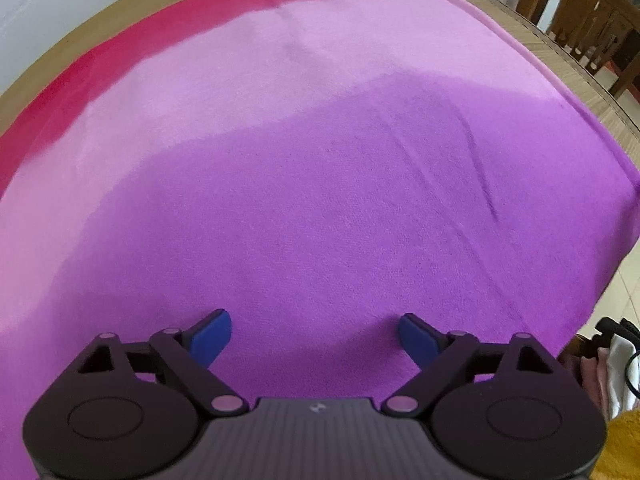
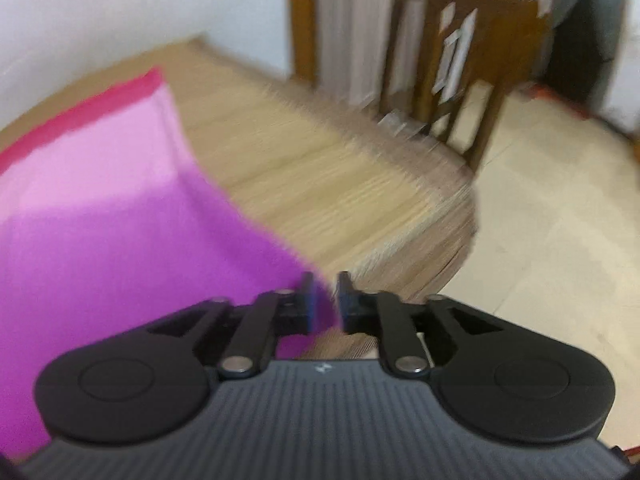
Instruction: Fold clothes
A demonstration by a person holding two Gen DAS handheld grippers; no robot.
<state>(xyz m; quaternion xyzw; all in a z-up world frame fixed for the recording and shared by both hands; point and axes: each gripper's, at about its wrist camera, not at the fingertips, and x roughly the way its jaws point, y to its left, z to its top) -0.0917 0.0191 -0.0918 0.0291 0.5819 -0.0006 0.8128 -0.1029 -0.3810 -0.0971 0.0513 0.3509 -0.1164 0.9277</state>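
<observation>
A cloth (image 1: 320, 160), purple fading to pink with a red band at its far edge, lies spread flat on the wooden table (image 1: 560, 52). My left gripper (image 1: 316, 320) points steeply down over the cloth's near part, with its blue pads wide apart and nothing between them. In the blurred right wrist view the cloth (image 2: 120, 220) fills the left side. My right gripper (image 2: 325, 280) sits at the cloth's near right corner by the table's edge. Its jaws stand a narrow gap apart, a tip of the purple corner shows in that gap, and the pads do not press on it.
Bare wooden table (image 2: 320, 184) stretches right of the cloth up to a rounded corner. A wooden chair (image 2: 460, 60) stands beyond it on the tiled floor (image 2: 540, 220). Other clothes (image 1: 612, 368) and a yellow fabric (image 1: 624, 440) lie below the table's right edge.
</observation>
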